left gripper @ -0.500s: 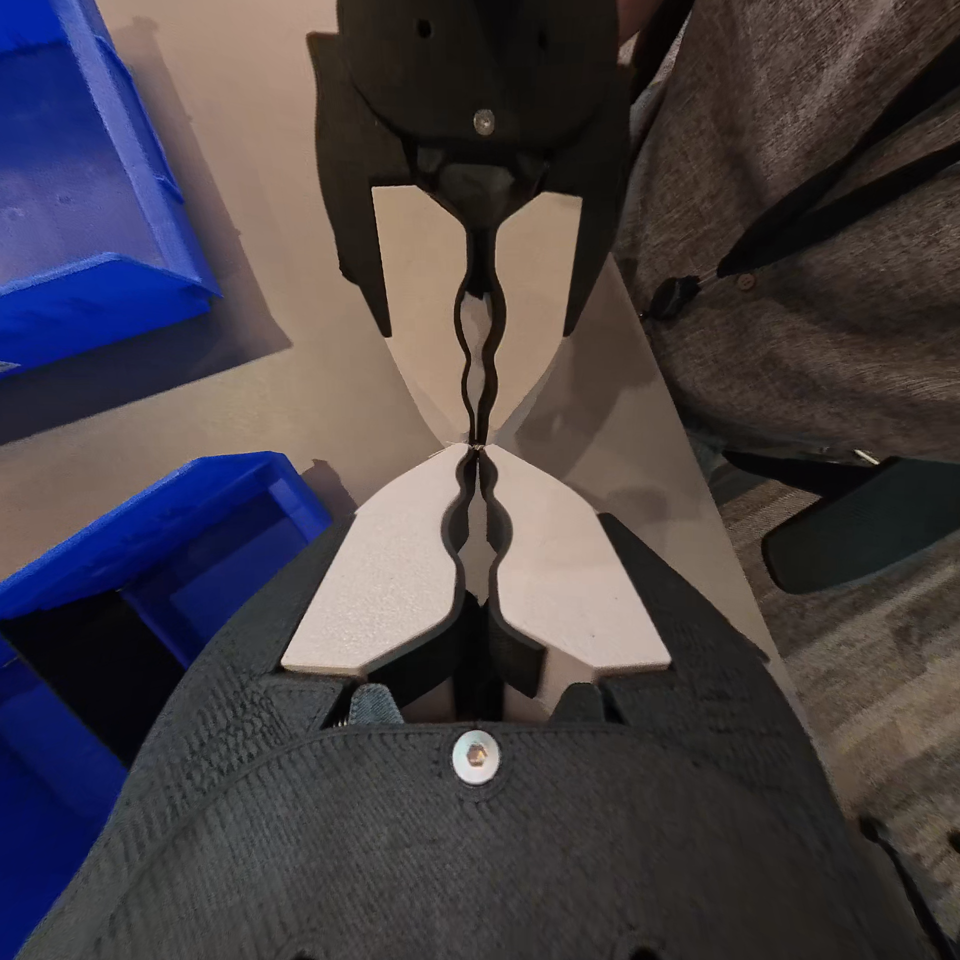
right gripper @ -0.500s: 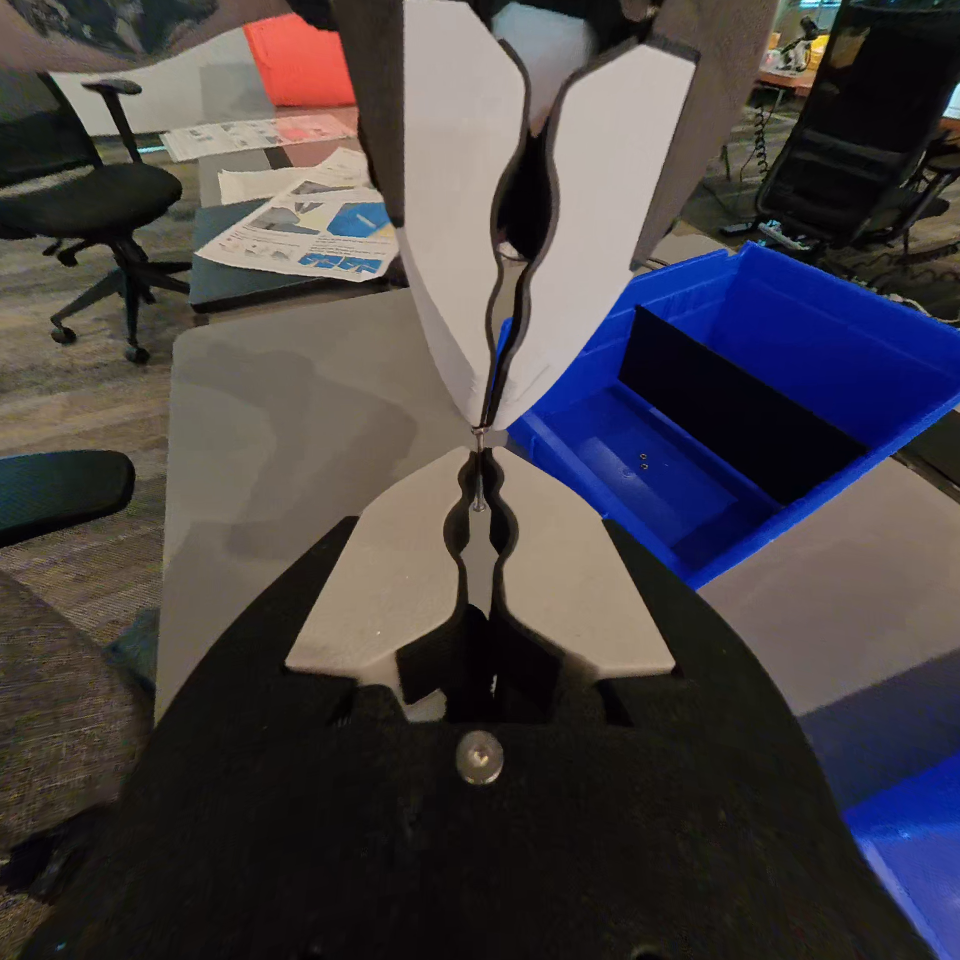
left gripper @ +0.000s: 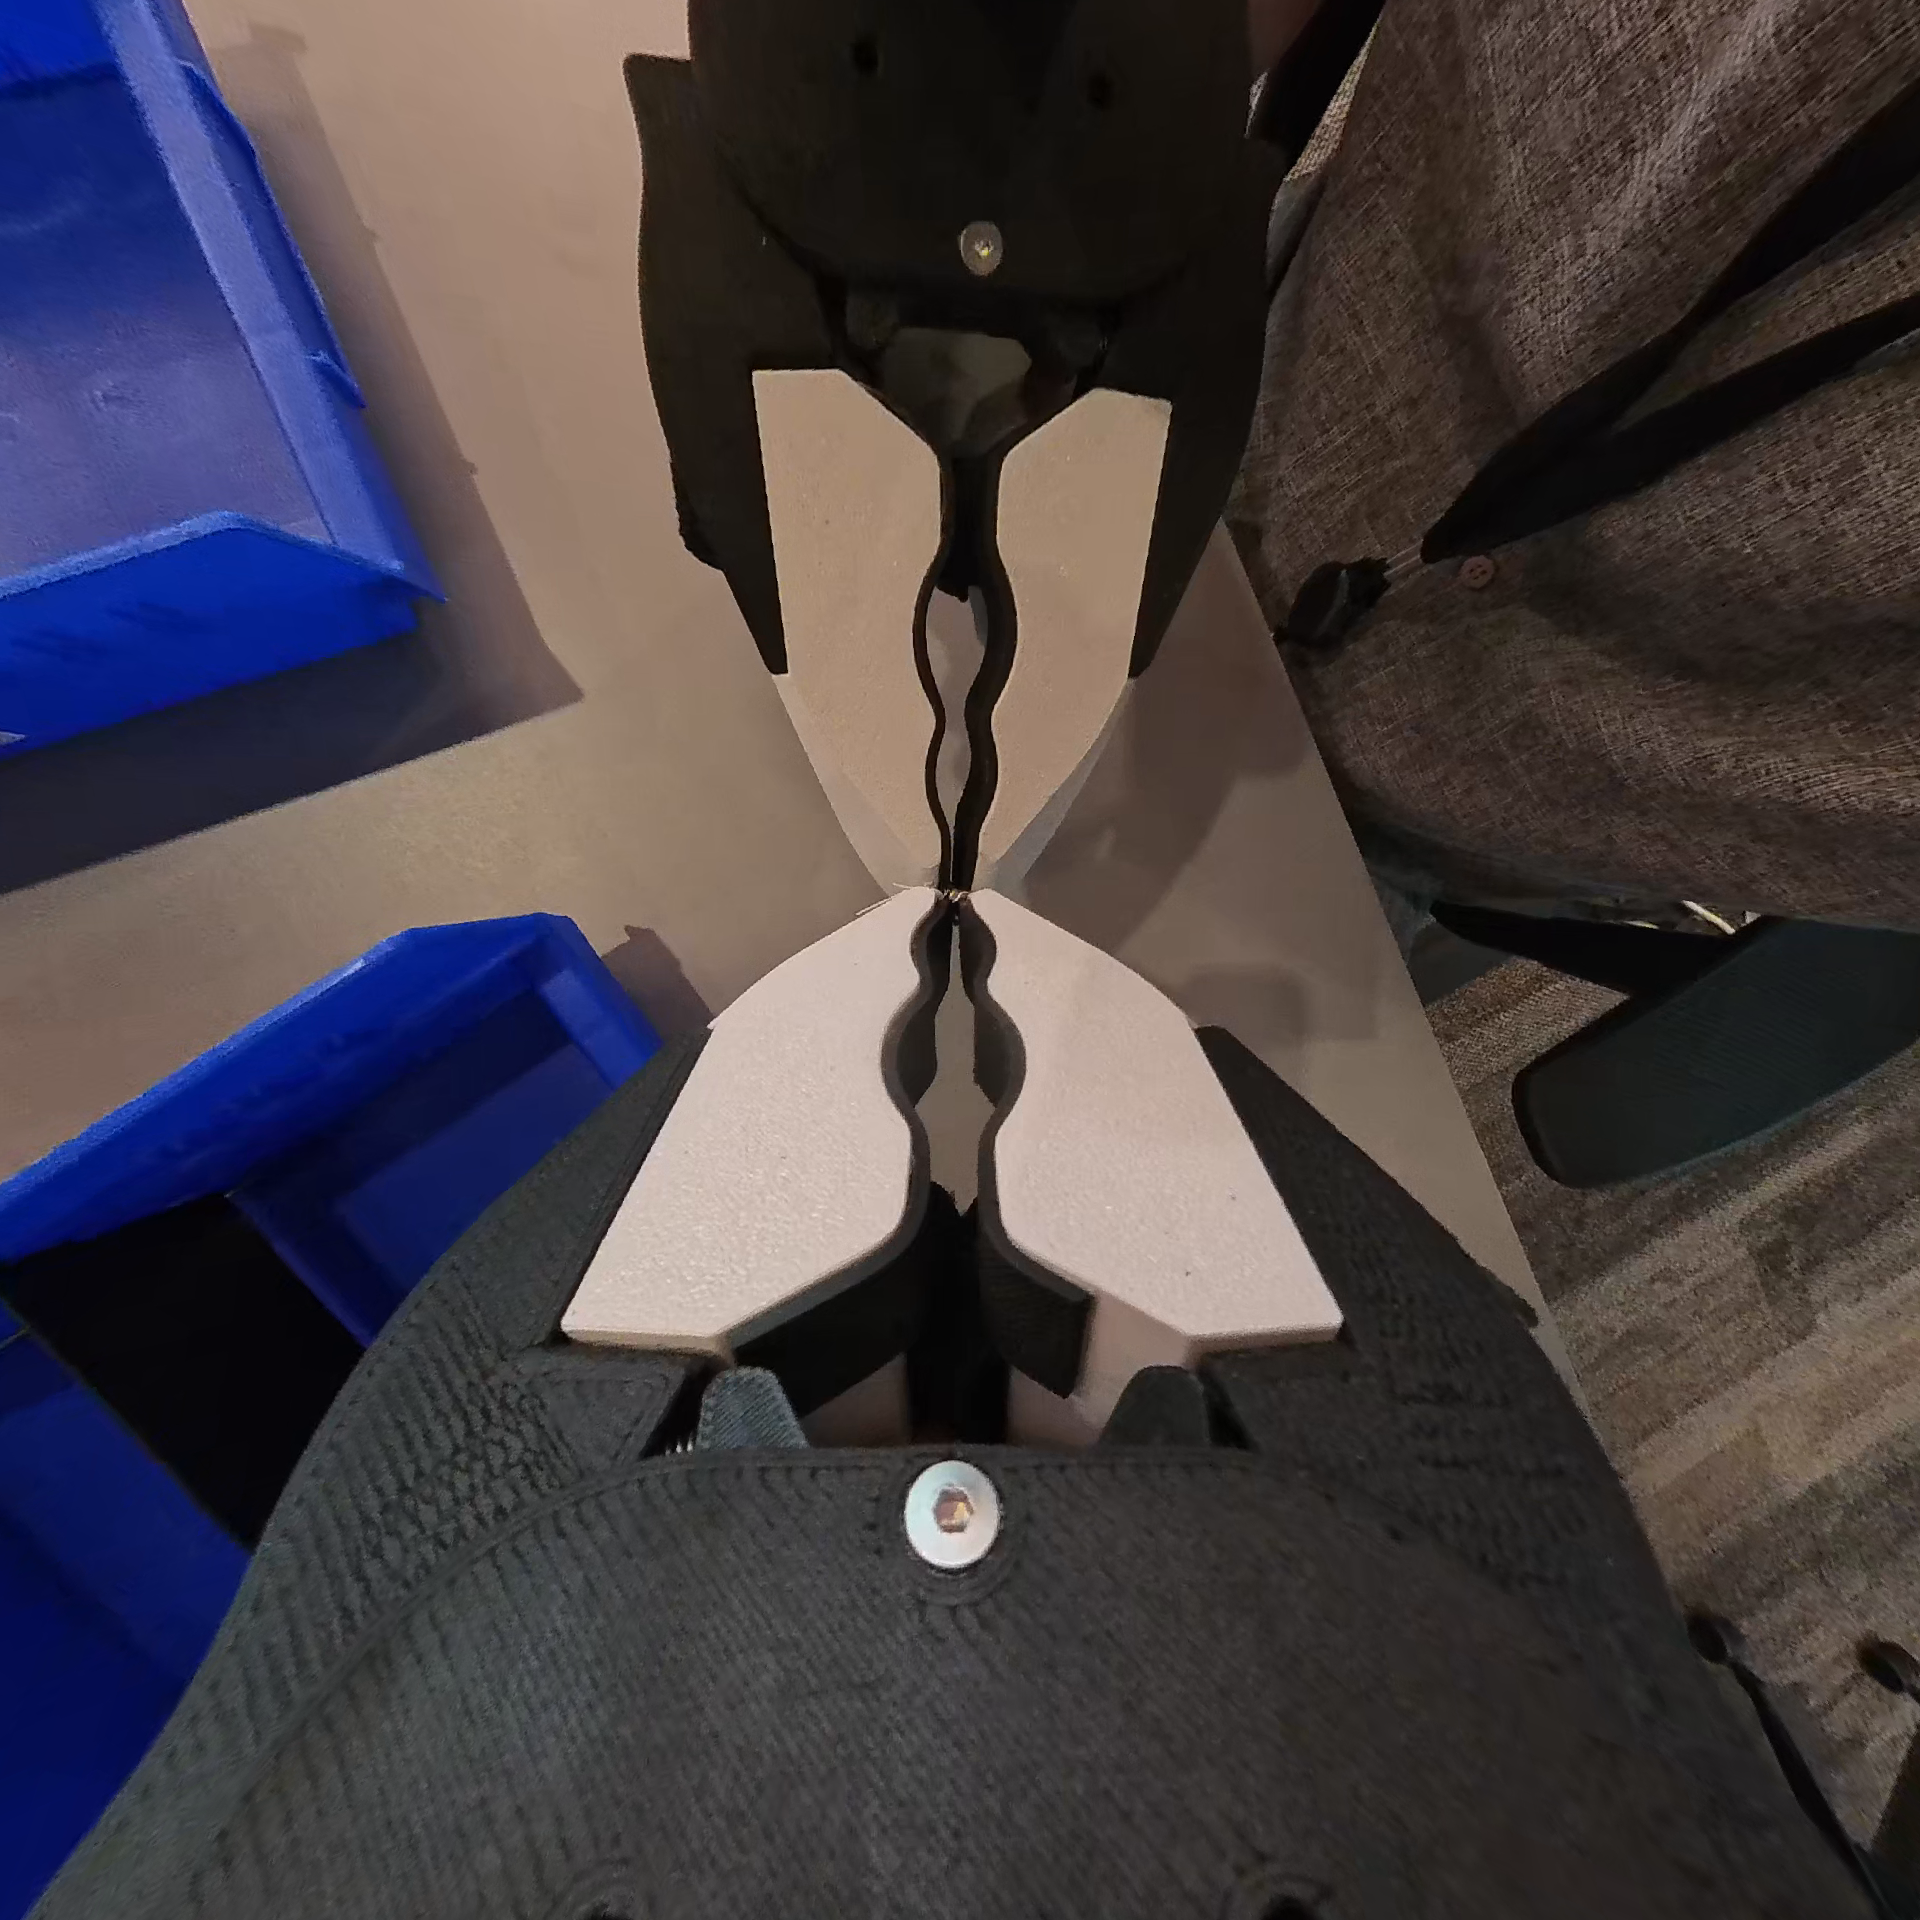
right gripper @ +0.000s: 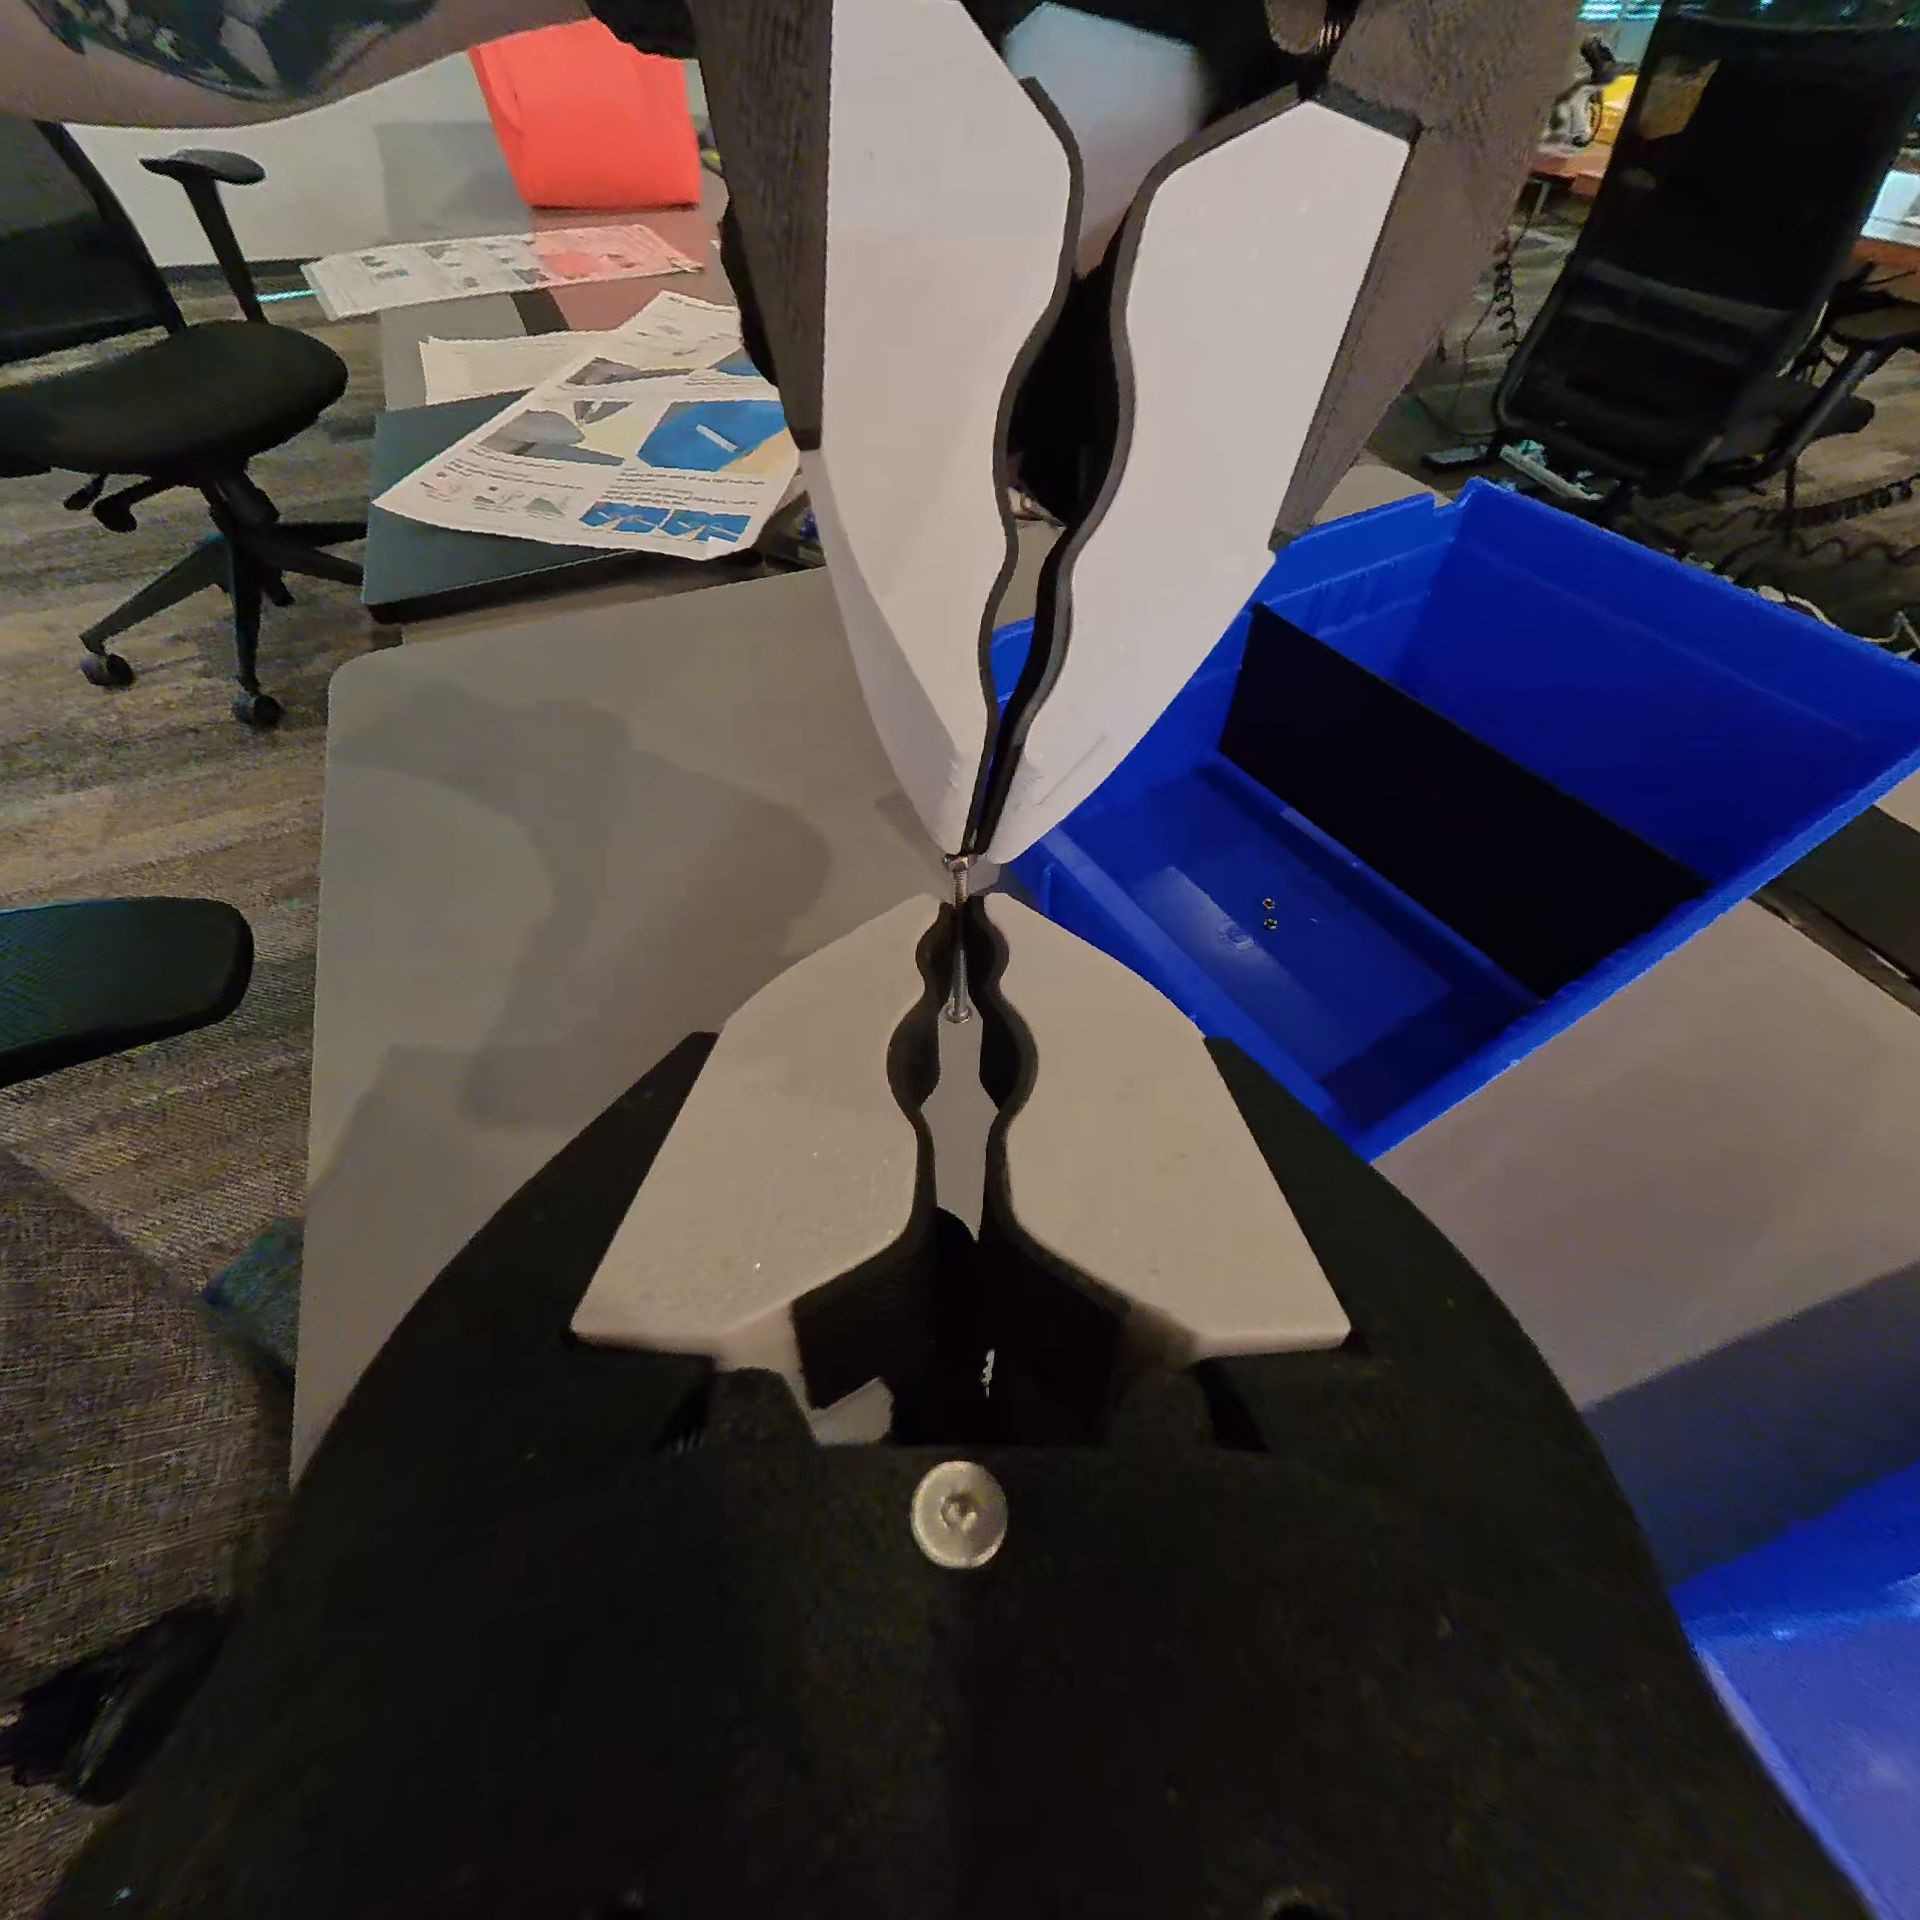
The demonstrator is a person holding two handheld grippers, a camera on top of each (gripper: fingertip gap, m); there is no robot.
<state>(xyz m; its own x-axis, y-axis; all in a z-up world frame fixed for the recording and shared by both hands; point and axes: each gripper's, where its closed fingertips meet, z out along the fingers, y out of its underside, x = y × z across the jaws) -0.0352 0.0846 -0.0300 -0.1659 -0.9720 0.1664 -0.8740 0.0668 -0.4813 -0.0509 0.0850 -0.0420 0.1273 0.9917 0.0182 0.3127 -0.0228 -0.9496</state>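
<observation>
Quick one from us: both hand-held grippers are meeting tip to tip over the grey table [right gripper: 571,831]. The right hand-held gripper [right gripper: 961,914] has its jaws closed down at the tips w/ only the wavy gaps left further back, and it's pinching a thin little screw [right gripper: 958,961] that lies along the slot between its fingers. The left hand-held gripper [right gripper: 977,831] comes in from the opposite side, also closed at the tips, clamped on the screw's far end. There's a small metal bit there, maybe a nut, tbh too small for us to tell. In the left wrist view we only get a tiny glint where the left hand-held gripper [left gripper: 954,914] and right hand-held gripper [left gripper: 961,868] touch. Vs half a sec ago we see basically no diff: same pose, same grip, screw in the same spot, so things look held steady imo. Just beside the tips sits a blue bin [right gripper: 1662,644] w/ a black divider [right gripper: 1455,790] and two tiny dark bits [right gripper: 1268,912] on its floor. Printed sheets [right gripper: 623,457] lie on a table further back.
</observation>
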